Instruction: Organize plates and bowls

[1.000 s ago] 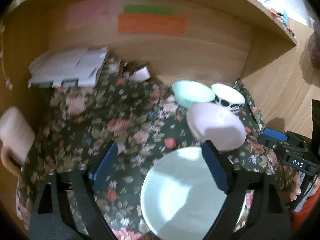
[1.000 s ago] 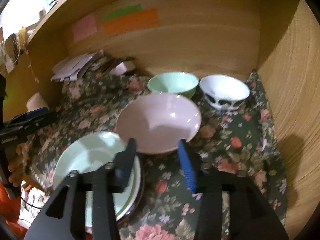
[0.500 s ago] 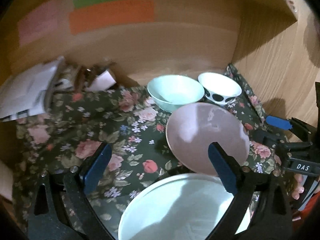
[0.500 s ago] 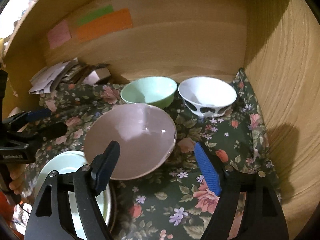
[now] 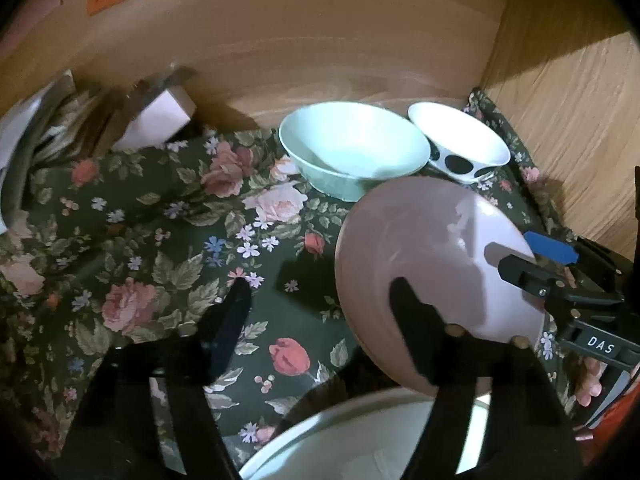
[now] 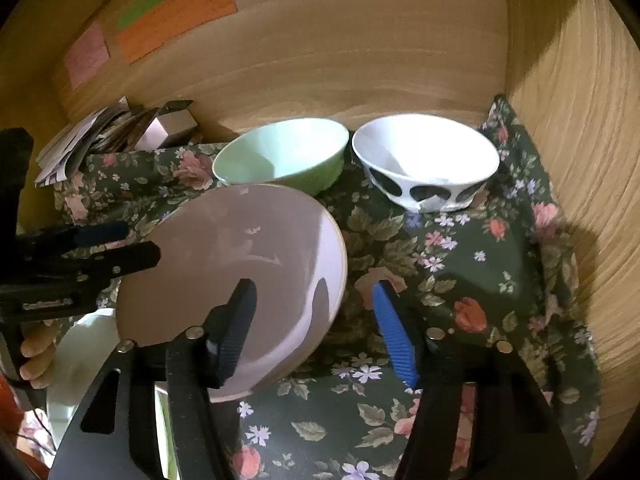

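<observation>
A pink plate (image 5: 432, 248) (image 6: 240, 248) rests tilted on the floral cloth, its near edge leaning on a pale green plate (image 5: 360, 444) (image 6: 80, 360). My left gripper (image 5: 322, 312) straddles its left rim. One finger is over the inside and the other is out over the cloth. These jaws are closing, with a wide gap still showing. My right gripper (image 6: 312, 320) straddles the right rim, also closing. Cloth shows between the rim and its blue outer finger (image 6: 394, 336). Behind stand a mint green bowl (image 5: 352, 152) (image 6: 280, 152) and a white bowl with black spots (image 5: 460, 144) (image 6: 424, 160).
Wooden walls (image 6: 580, 160) close in the back and right side of the shelf. A pile of papers and a small box (image 5: 156, 120) (image 6: 168, 128) sit at the back left. Coloured notes (image 6: 172, 16) are stuck on the back wall. Bare floral cloth (image 5: 160, 240) lies at left.
Both grippers came forward and down onto the pink plate, which now fills more of each view. Both pairs of jaws stand narrower than half a second ago.
</observation>
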Demonstrator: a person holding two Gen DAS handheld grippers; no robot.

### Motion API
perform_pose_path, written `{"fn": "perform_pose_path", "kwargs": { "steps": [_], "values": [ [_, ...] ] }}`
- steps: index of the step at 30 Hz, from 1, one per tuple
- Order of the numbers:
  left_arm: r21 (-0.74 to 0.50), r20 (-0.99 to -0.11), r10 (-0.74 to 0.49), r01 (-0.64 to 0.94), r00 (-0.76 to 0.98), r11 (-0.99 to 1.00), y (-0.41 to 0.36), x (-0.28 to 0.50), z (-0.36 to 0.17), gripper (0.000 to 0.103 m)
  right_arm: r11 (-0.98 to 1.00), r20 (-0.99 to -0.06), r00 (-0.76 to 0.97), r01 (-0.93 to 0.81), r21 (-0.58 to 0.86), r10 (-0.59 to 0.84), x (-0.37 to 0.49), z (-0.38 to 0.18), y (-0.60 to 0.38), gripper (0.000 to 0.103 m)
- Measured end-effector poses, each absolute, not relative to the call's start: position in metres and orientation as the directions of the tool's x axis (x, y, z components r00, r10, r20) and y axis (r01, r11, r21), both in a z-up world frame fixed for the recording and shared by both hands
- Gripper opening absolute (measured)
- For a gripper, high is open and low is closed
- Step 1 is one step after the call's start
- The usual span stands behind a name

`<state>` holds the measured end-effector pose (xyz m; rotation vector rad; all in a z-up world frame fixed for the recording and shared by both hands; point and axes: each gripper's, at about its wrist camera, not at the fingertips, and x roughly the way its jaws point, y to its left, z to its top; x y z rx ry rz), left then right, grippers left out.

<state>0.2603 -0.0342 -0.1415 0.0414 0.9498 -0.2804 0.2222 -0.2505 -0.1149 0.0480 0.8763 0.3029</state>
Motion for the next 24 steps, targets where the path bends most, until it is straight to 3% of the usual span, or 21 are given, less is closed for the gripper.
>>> {"fn": "perform_pose_path", "kwargs": {
  "steps": [5, 10, 12, 24],
  "values": [
    [-0.134, -0.832, -0.255, 0.267, 0.493, 0.954, -0.035, 0.269, -0.151, 0.039, 0.951, -0.771, 0.560, -0.235, 0.202, 0.302, 0.227, -0.125, -0.254, 0.036],
    [-0.181, -0.836, -0.302, 0.290, 0.459, 0.940, -0.040, 0.271, -0.155, 0.023, 0.941, -0.774, 0.539, -0.248, 0.231, 0.332, 0.229, -0.128, -0.250, 0.025],
    [-0.186, -0.835, -0.314, 0.306, 0.453, 0.934, -0.044, 0.271, -0.155, 0.014, 0.944, -0.773, 0.546, -0.244, 0.222, 0.323, 0.228, -0.128, -0.248, 0.025],
    [-0.149, -0.825, -0.283, 0.296, 0.489, 0.943, -0.051, 0.264, -0.148, 0.013, 0.945, -0.774, 0.543, -0.208, 0.253, 0.327, 0.230, -0.127, -0.254, 0.022]
  ]
}}
